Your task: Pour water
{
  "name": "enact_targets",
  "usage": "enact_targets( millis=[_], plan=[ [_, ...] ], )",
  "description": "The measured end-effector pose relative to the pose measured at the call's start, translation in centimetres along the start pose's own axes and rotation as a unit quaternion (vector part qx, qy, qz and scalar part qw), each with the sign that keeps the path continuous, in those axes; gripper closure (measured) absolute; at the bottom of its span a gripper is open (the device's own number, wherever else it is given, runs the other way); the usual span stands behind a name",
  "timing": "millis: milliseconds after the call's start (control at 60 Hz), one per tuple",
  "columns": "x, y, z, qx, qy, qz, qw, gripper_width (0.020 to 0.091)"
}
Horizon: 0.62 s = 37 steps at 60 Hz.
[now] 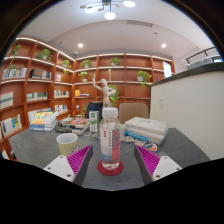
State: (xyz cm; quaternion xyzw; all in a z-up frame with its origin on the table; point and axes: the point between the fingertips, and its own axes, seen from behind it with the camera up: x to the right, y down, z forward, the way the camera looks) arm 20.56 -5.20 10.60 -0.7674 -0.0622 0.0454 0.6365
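From the gripper's own camera, I see a clear plastic bottle [110, 135] standing upright on a round red coaster [110, 168] on the grey table [190, 148]. The bottle has a white cap and a label around its middle; how much water is inside I cannot tell.

The gripper [113, 160] is spread wide. The bottle stands between the two fingers, with a clear gap at each side, so nothing presses on it. The pink pads [80, 158] face inward toward the bottle, and the lower parts of the fingers are cut off by the view.

Left of the bottle, near the left finger, stands a pale cup [66, 143]; its inside is hidden from here. Behind the bottle and to its right lies a flat white box [146, 128]. Behind the bottle to its left lie some books [44, 120] in a stack and other small things, too small to name. Just behind the bottle stands a small figure [104, 92] with raised arms, hard to make out.

Far behind the bottle, wooden shelves [40, 85] with books and green plants cover the walls.
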Motion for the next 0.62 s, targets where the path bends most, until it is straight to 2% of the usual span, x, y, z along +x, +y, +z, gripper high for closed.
enact_targets(
  millis=[183,483,617],
  plan=[
    [2.2,0.0,-6.2,-0.007,0.079,0.025,0.997,0.0235],
    [1.7,-2.1,-10.6,0.020,0.075,0.023,0.997,0.0236],
    [1.2,-2.4,-10.8,0.021,0.069,0.026,0.997,0.0236]
  ],
)
